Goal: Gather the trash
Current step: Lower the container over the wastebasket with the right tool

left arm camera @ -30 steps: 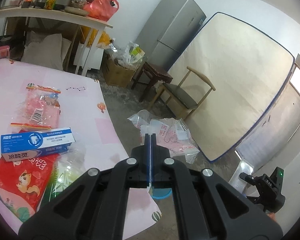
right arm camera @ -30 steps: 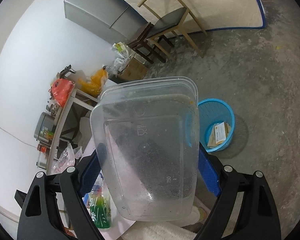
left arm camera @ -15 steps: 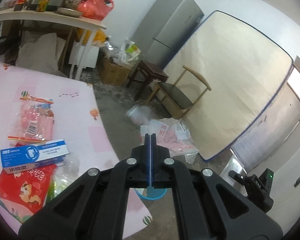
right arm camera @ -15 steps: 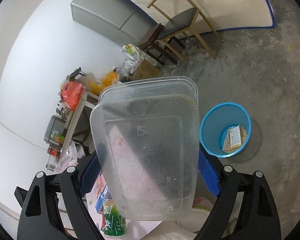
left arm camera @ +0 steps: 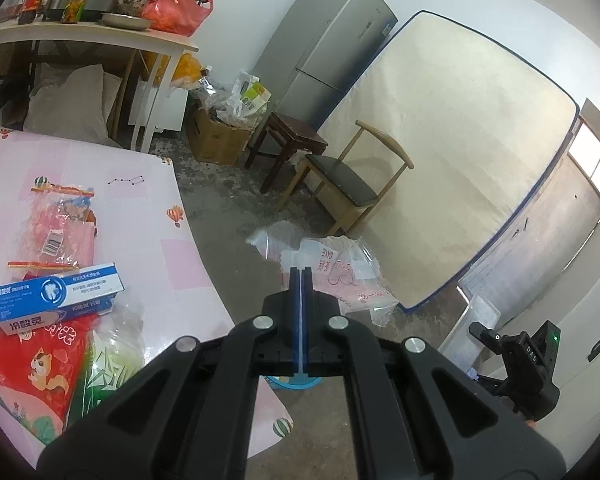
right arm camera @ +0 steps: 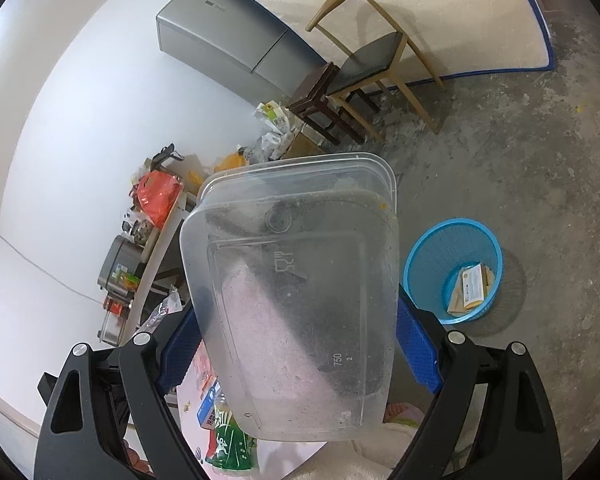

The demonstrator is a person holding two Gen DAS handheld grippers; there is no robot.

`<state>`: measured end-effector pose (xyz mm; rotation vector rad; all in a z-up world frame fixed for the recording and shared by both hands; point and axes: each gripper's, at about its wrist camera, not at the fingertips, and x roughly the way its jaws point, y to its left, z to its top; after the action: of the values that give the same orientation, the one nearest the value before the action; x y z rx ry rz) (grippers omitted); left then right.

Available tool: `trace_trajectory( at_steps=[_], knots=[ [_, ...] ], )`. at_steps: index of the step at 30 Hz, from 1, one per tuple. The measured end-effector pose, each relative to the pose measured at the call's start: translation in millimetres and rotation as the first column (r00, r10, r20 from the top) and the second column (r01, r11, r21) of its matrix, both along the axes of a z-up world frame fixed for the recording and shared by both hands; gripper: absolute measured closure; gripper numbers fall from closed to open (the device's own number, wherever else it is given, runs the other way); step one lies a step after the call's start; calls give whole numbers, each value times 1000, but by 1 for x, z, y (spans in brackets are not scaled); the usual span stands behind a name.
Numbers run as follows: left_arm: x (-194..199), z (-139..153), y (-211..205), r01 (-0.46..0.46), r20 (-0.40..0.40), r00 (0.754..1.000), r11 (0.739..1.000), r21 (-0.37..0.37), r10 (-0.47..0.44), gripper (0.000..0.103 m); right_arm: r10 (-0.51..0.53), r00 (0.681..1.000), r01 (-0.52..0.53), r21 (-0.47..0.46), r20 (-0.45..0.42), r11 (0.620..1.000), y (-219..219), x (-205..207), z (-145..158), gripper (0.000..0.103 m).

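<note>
Looking along my left gripper [left arm camera: 301,270], I see its two blue-edged fingers pressed flat together, and pinched between them is a clear plastic bag [left arm camera: 340,268] with pink print, which hangs out in front of the tips over the concrete floor. To the left lies the pink table [left arm camera: 148,208]. On it rest a zip bag with pink contents [left arm camera: 60,228], a blue-and-white toothpaste box [left arm camera: 56,296] just below that, a red packet with a squirrel on it [left arm camera: 32,364] under the box's near end, and a clear bottle with a green label [left arm camera: 108,356] beside the packet. A sliver of the blue basket [left arm camera: 294,382] peeks out beneath my fingers, close to the table's edge. Farther off stand a wooden chair [left arm camera: 348,180], a dark stool [left arm camera: 288,148] and a grey fridge [left arm camera: 324,40].

From my right gripper [right arm camera: 296,316], the jaws stand wide and are closed on a clear plastic food container [right arm camera: 296,292], its bottom turned toward the camera; the blue pads [right arm camera: 418,348] press on its two long sides. It looks like two nested tubs, smeared inside. To the right, down on the floor, sits the blue basket [right arm camera: 428,256], with a few flat cartons [right arm camera: 472,284] already in it. The container is held up beside the basket, not over it. Below the container I can see the green-labelled bottle [right arm camera: 230,444] and the table's edge.
</note>
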<state>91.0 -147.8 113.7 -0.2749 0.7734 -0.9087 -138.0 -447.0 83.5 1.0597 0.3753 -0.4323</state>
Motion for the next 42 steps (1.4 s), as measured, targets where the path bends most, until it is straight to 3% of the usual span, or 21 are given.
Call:
trace_trajectory(
  at_steps=[20, 26, 30, 37, 42],
  knots=[
    [11, -18, 4, -35, -7, 999, 999, -15, 35, 103, 86, 991, -86, 4, -103, 996, 8, 44, -4, 19],
    [12, -20, -7, -7, 9, 1000, 1000, 27, 7, 103, 72, 991, -71, 14, -115, 997, 3, 39, -9, 19],
    [20, -27, -37, 61, -11, 998, 994, 91, -61, 103, 42, 989, -39, 29, -142, 999, -10, 28, -27, 19],
    [33, -65, -135, 182, -71, 983, 943, 280, -168, 103, 44, 973, -14, 134, -228, 991, -49, 35, -100, 19],
    [46, -115, -216, 247, -155, 968, 861, 445, -198, 103, 63, 944, 0, 193, -324, 981, -92, 58, -157, 19]
  ],
)
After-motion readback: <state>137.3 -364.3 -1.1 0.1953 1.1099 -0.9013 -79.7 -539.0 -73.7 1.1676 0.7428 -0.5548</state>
